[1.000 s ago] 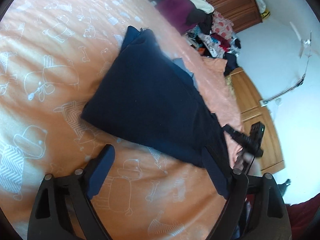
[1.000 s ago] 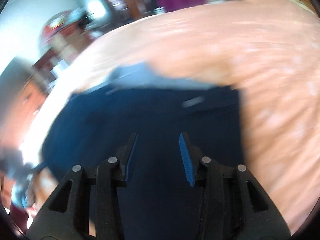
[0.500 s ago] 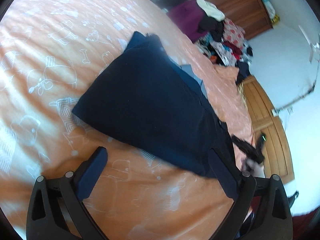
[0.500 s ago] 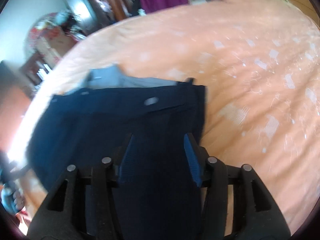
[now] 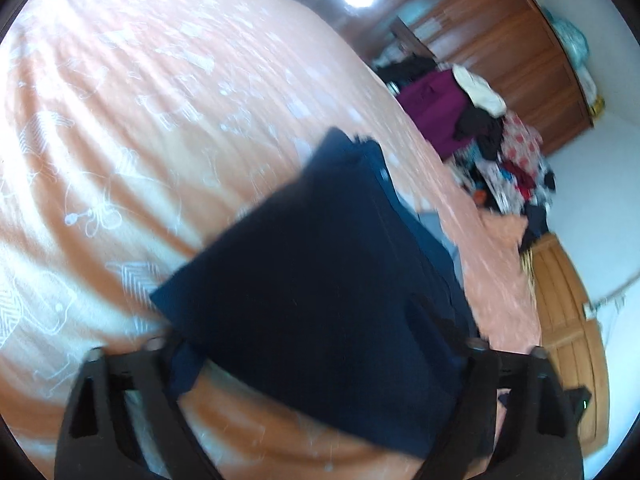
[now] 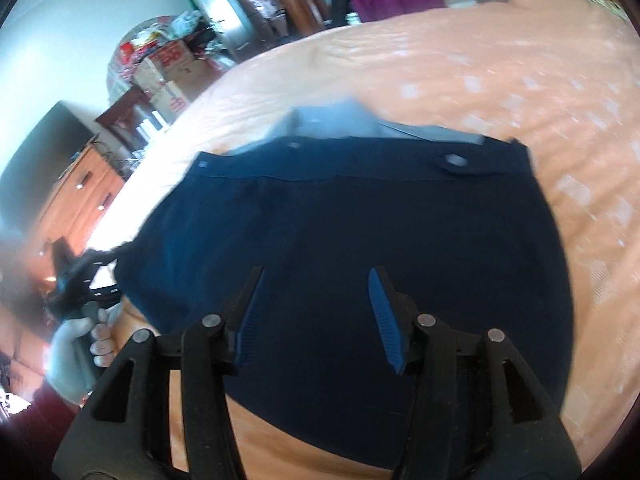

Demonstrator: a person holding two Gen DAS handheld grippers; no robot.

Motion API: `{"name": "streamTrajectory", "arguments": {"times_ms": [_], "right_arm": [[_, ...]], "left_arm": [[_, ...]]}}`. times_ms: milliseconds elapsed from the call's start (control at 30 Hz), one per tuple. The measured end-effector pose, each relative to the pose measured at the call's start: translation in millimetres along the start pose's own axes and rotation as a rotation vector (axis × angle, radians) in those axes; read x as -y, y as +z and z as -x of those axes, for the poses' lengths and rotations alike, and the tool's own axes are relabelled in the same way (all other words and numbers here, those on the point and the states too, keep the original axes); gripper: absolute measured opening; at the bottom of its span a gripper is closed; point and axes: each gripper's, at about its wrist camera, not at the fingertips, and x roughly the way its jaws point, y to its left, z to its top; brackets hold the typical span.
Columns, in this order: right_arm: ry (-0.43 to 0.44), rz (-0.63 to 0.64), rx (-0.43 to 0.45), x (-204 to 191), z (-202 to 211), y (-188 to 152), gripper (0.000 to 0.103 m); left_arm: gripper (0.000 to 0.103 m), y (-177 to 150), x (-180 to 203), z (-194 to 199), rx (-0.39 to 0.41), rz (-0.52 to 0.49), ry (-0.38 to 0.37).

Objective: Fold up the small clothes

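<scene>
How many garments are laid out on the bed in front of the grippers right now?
2. A navy garment lies flat on the orange bedsheet; a grey garment pokes out from under its far waistband edge. More may be hidden beneath.

You have one navy garment (image 6: 352, 236) folded into a rough rectangle, lying flat on the orange printed bedsheet (image 5: 140, 120) — its waistband at the far edge with a round button (image 6: 454, 159), a grey lining (image 6: 340, 120) peeking out beyond it.

Navy shorts (image 5: 320, 312) hide the left tool's (image 5: 316, 344) fingertips; motion blurs their edges.
</scene>
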Motion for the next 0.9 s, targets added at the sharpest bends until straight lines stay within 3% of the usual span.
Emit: {"name": "streamTrajectory", "arguments": {"times_ms": [100,167,233,333,367,467,533,700,900], "right_arm": [[0.05,0.04,-0.006,-25.2,-8.0,11.1,0.056],[0.08,0.074,-0.015,-43.8,-17.9,21.2,0.06],[0.096,0.116,-0.022,-64.1,-30.0,30.9,0.062],[0.153,0.144,-0.029,-93.6,-46.2,42.9,0.062],[0.19,0.135,-0.036,-101.3,-51.7,48.1,0.062],[0.279,0.115,-0.074,-120.9,-72.8,70.8,0.067],[0.313,0.109,-0.136,-130.7,-93.2,88.6,0.082],[0.42,0.066,-0.306,-155.7,-147.2,121.6,0.082],[0.315,0.118,-0.385,-163.5,-183.8,134.0,0.086]], "left_arm": [[0.017,2.6,-10.7,-11.3,0.003,0.087,-0.038],[0.015,3.6,-17.4,-22.1,-0.016,0.127,-0.044],[0.019,5.8,-16.6,-26.6,-0.001,0.137,-0.035],[0.019,8.8,-6.7,-27.0,0.015,0.089,-0.048],[0.005,9.0,-1.7,-26.2,0.016,0.061,-0.057],[0.001,7.6,33.9,-17.6,0.05,-0.117,-0.027],[0.001,2.4,64.4,-11.6,0.083,-0.259,0.001],[0.001,-20.5,121.3,-9.6,0.125,-0.518,0.044],[0.002,-57.4,178.6,-29.7,0.09,-0.793,0.051]]}}
